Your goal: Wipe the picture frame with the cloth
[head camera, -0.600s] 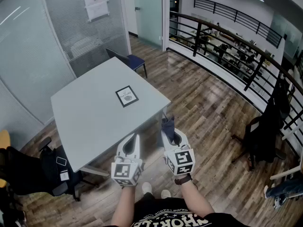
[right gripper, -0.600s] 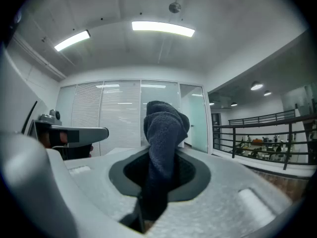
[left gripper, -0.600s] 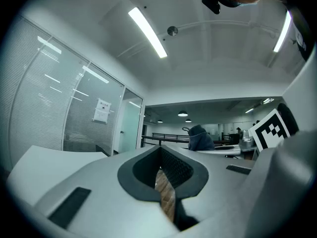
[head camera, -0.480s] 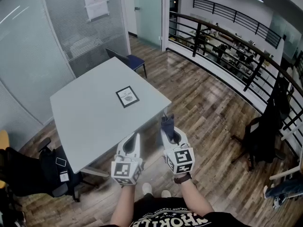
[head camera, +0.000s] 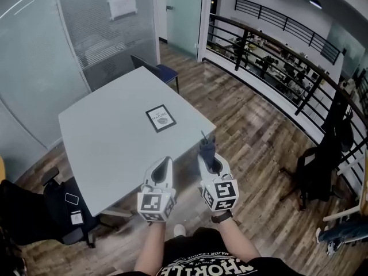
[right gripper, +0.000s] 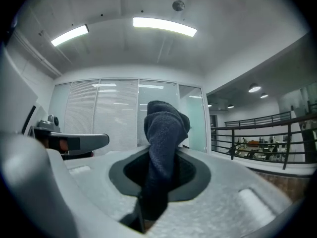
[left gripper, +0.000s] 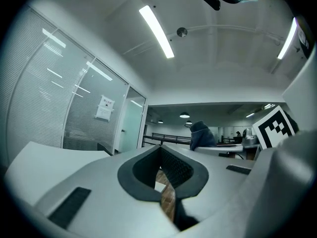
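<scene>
Two grippers hang side by side just off the near corner of the table, over the wooden floor. The right gripper has its jaws clamped on a dark blue cloth, which stands up past the tips as a rolled wad, while a thinner tail runs down through the pad opening. The left gripper has its jaws brought together at the tips and carries nothing; only floor shows through the gap in its pads. The picture frame lies flat and face up on the grey table, well apart from both grippers and towards the table's right edge. The main risk, as I judge it, is the frame sliding. It sits loose on a smooth top, so a wipe pushed away from the person could shove it towards that edge unless the free left gripper steadies it. That brings a second hazard, since hard jaw tips pressed on the face could mark it. The wad is also short, so too steep or too heavy a press might let the right jaw tips reach the frame. A dragging stroke could tug the cloth out of the pinch.
</scene>
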The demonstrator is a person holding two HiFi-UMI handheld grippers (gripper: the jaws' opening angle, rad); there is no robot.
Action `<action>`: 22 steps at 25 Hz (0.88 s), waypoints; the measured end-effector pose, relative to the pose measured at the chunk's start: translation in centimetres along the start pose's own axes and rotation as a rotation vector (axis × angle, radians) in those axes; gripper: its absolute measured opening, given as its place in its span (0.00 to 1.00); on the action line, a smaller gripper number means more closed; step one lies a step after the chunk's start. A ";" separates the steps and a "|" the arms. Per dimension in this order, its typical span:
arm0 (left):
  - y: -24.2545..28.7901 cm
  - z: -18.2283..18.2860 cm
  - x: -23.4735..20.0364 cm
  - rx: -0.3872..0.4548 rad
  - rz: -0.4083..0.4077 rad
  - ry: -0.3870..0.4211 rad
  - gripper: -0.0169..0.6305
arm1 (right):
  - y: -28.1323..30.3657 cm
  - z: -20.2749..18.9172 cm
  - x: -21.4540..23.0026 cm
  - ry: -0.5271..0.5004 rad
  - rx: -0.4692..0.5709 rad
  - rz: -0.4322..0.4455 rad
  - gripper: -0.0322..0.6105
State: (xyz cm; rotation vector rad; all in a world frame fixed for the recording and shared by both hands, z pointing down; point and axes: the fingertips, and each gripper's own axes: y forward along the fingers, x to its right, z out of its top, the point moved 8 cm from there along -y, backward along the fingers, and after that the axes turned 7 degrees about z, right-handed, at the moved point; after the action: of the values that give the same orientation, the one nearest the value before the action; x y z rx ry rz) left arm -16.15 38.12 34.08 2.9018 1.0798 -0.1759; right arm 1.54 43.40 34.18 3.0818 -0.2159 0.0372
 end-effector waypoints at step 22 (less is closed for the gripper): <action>17.6 0.2 -7.0 0.049 0.079 -0.006 0.04 | 17.2 1.3 8.9 0.030 0.175 0.133 0.15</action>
State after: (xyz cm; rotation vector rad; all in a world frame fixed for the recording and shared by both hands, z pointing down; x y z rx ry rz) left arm -9.93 20.26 34.73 2.9787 0.9721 -0.2117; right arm 7.95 25.05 34.01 3.2322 -0.4392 0.1132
